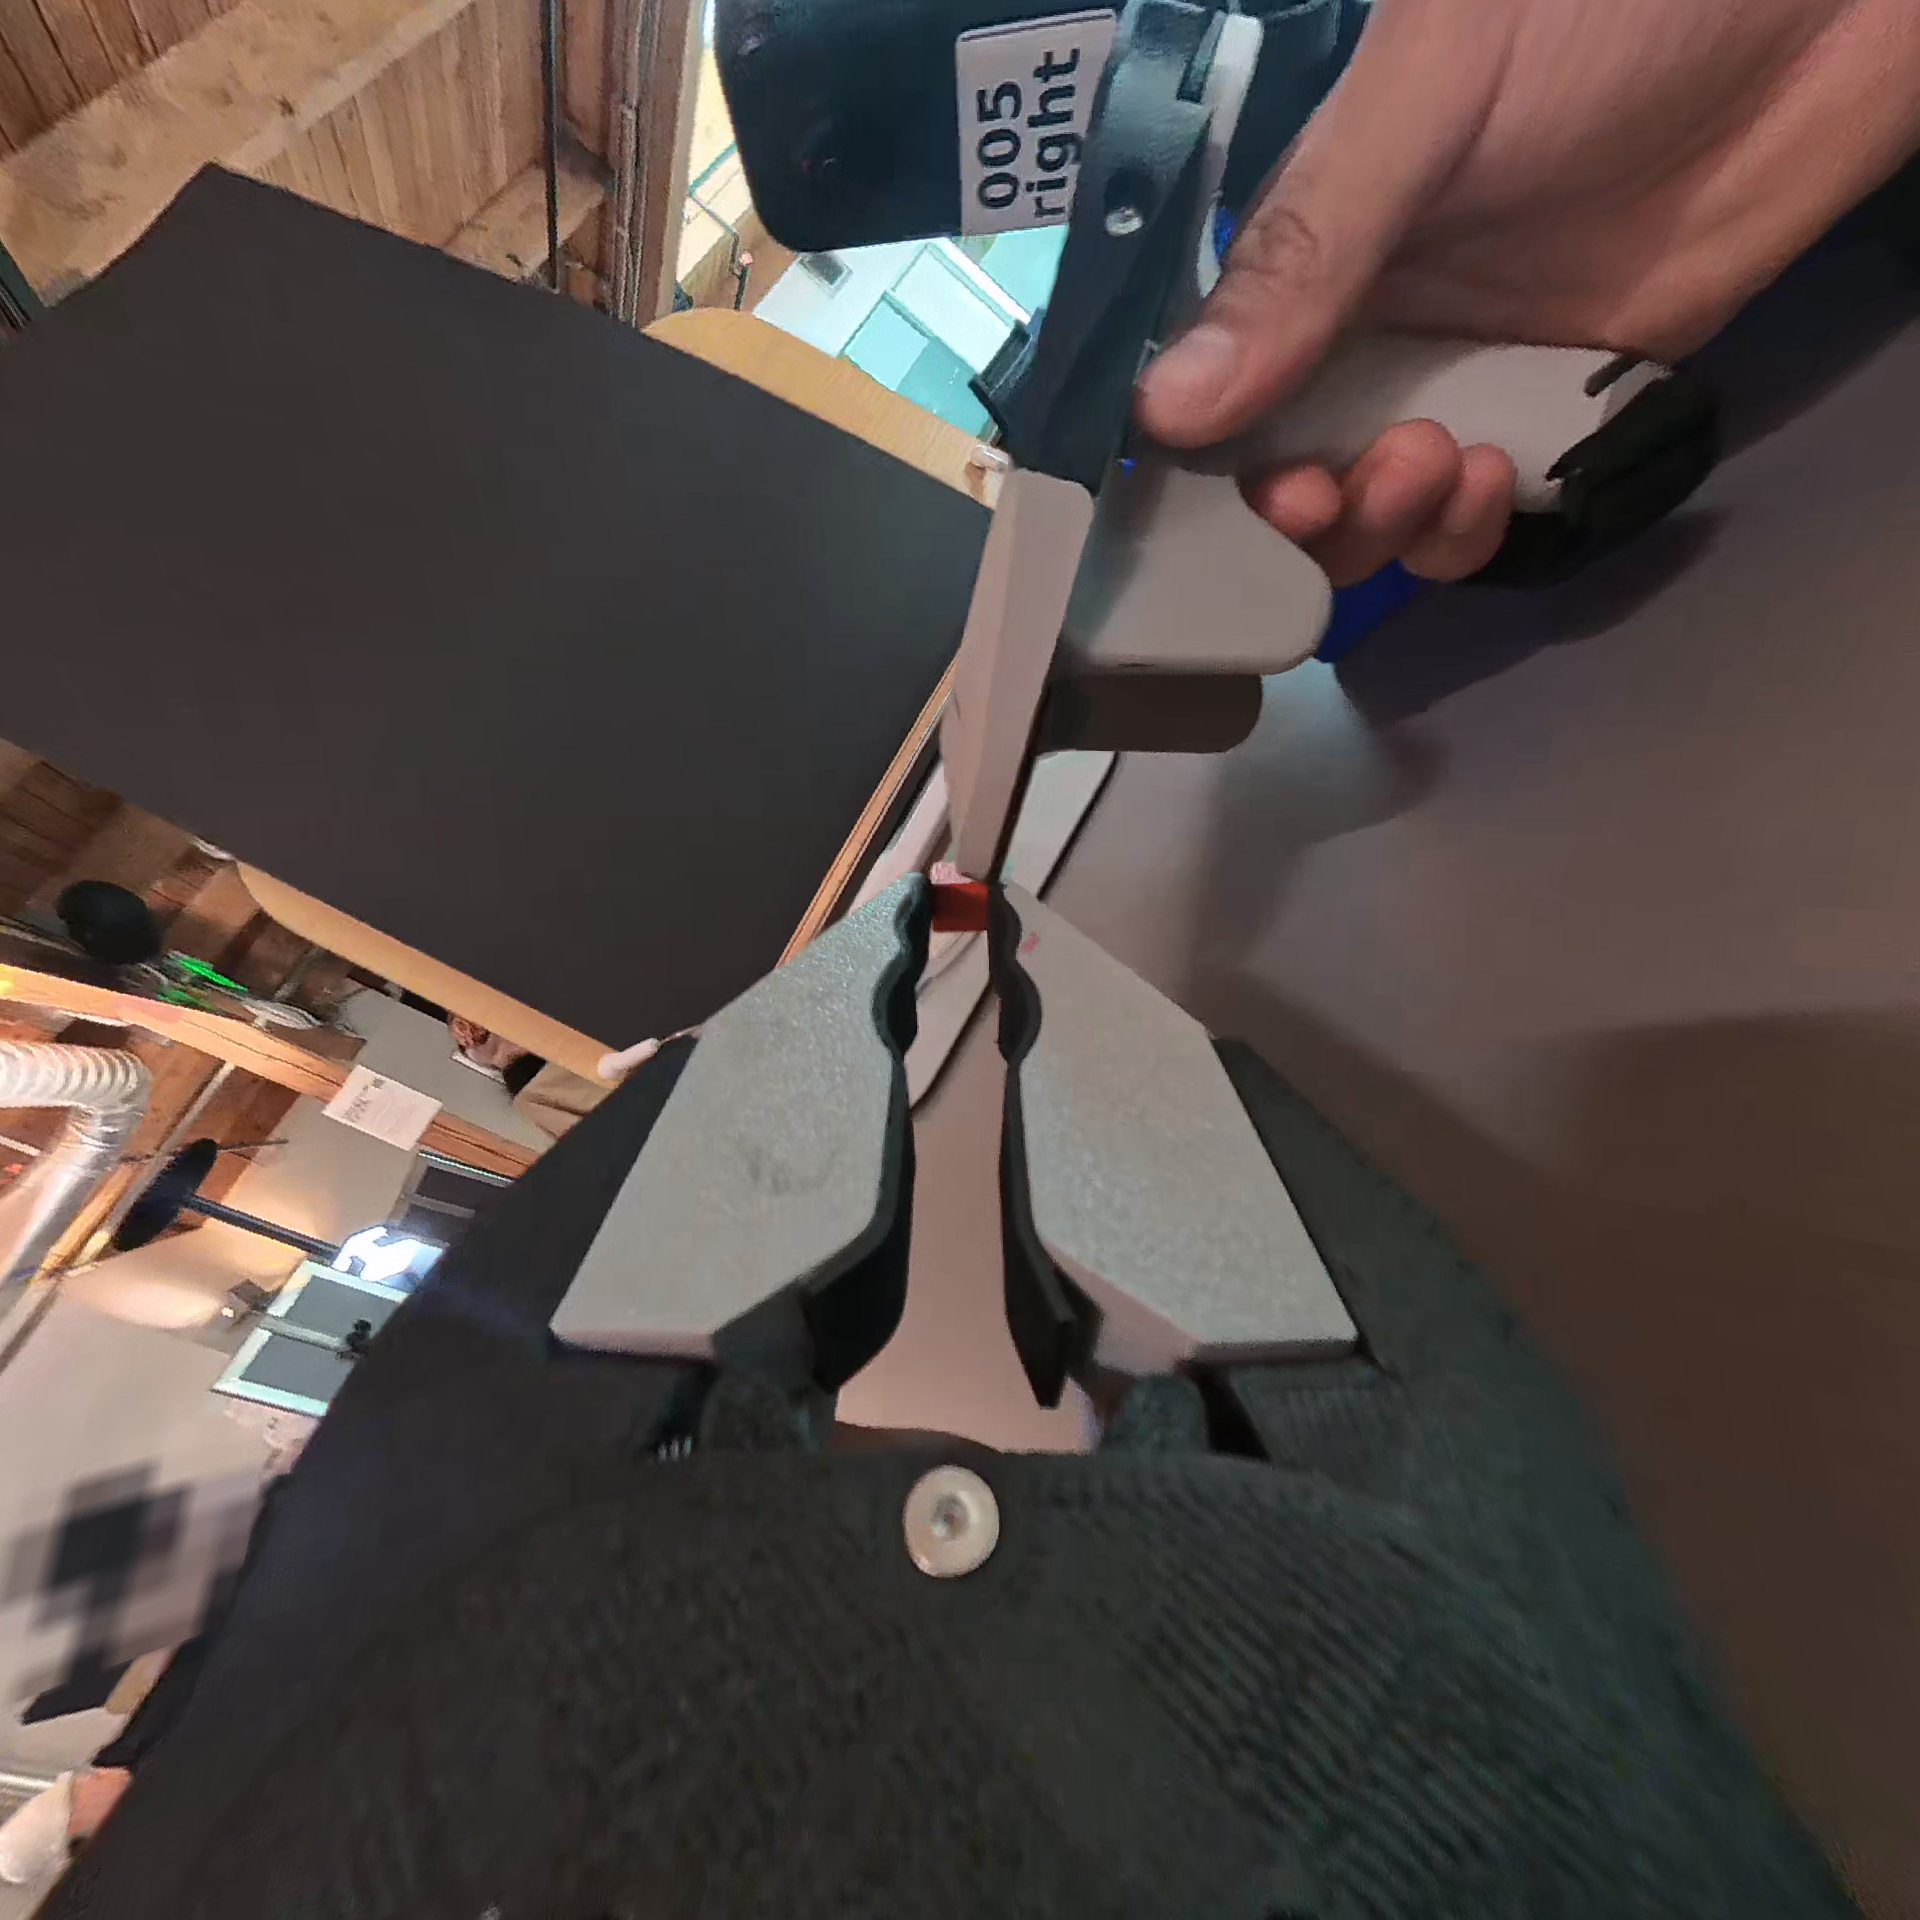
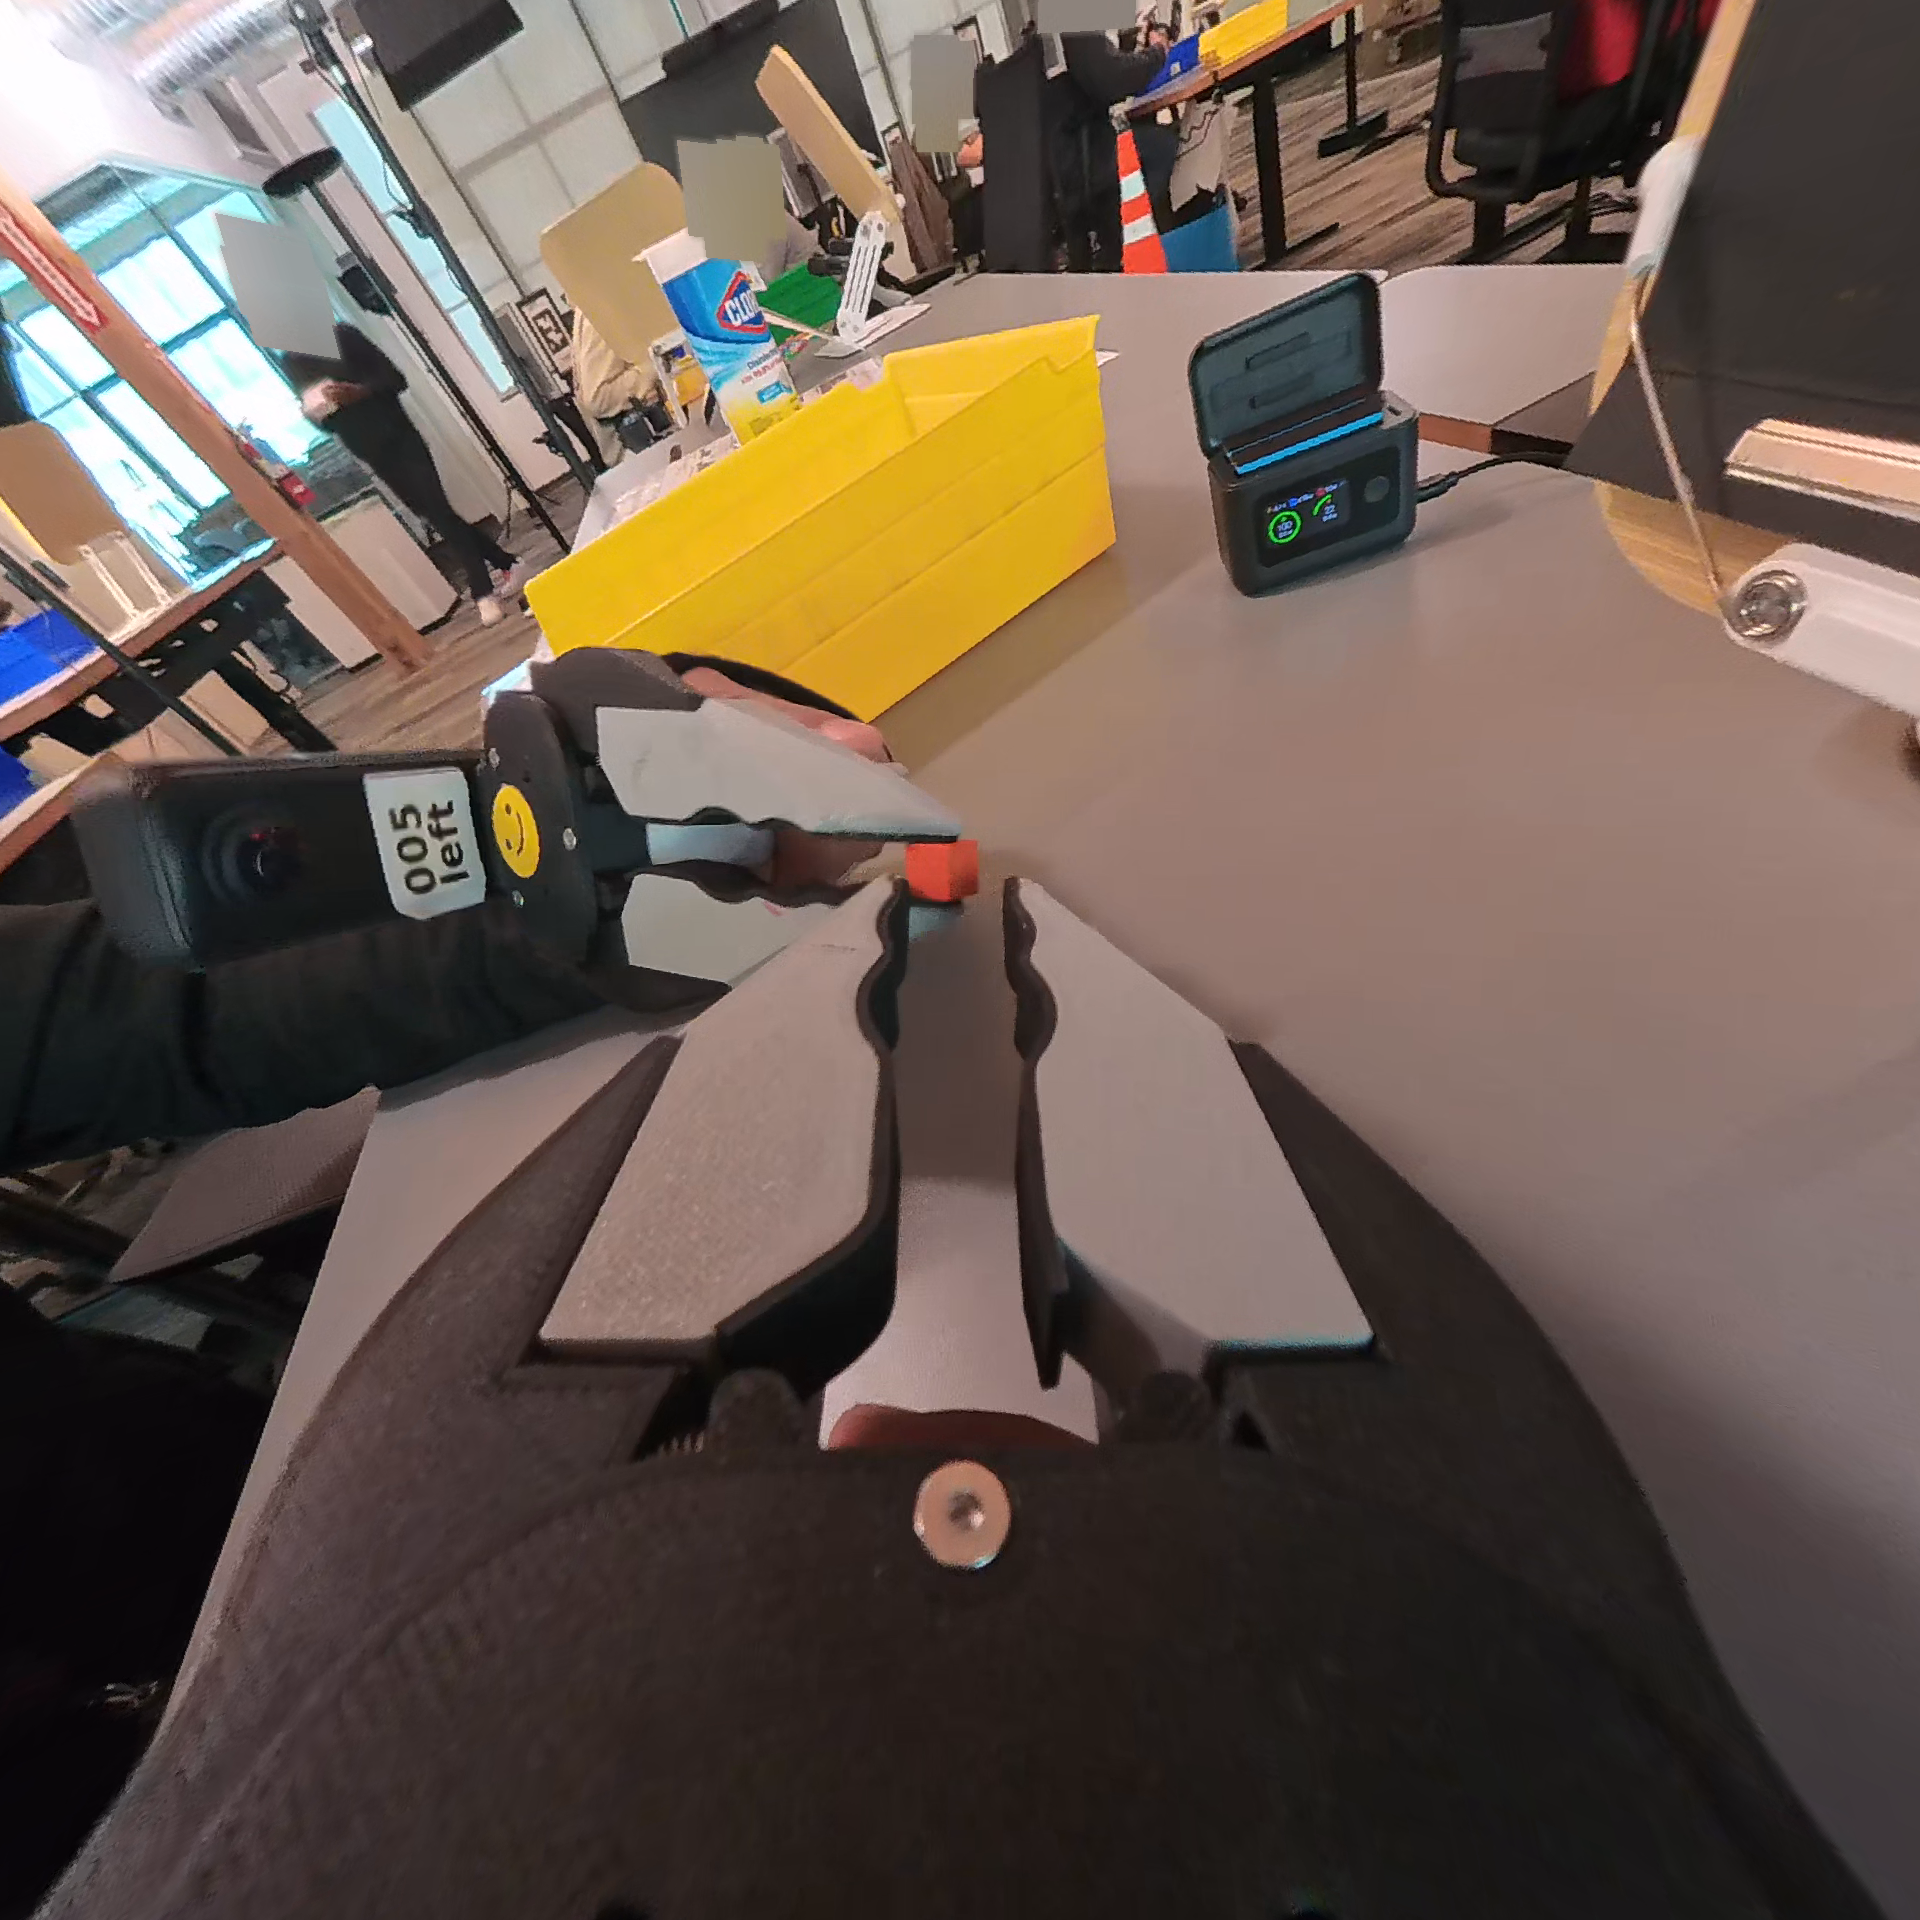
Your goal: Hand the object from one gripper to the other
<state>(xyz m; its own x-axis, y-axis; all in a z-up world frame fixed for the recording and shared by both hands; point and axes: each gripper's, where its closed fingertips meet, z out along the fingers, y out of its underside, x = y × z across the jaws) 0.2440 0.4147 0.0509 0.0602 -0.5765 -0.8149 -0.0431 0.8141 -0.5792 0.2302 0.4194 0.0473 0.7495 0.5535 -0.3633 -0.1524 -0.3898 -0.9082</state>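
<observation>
Right gripper [image 2: 951,899] is nearest in its own view, fingers parted with a clear gap, tips just short of the red block [image 2: 943,869]; the block sits at the left fingertip, not between the pads. Block is small and roughly cubic, so no obvious long axis; one flat face is toward the right wrist camera. Left gripper [image 1: 961,914] is clamped on the red block [image 1: 956,906] at its very tips, held above the grey table [image 2: 1351,831]. In the left wrist view the right gripper [image 1: 987,852] comes down onto the block from above, a bare hand [image 1: 1507,208] on its handle. Beyond the block: yellow bin [image 2: 862,520], then the open black case with a lit screen [image 2: 1314,468] to the bin's right.
</observation>
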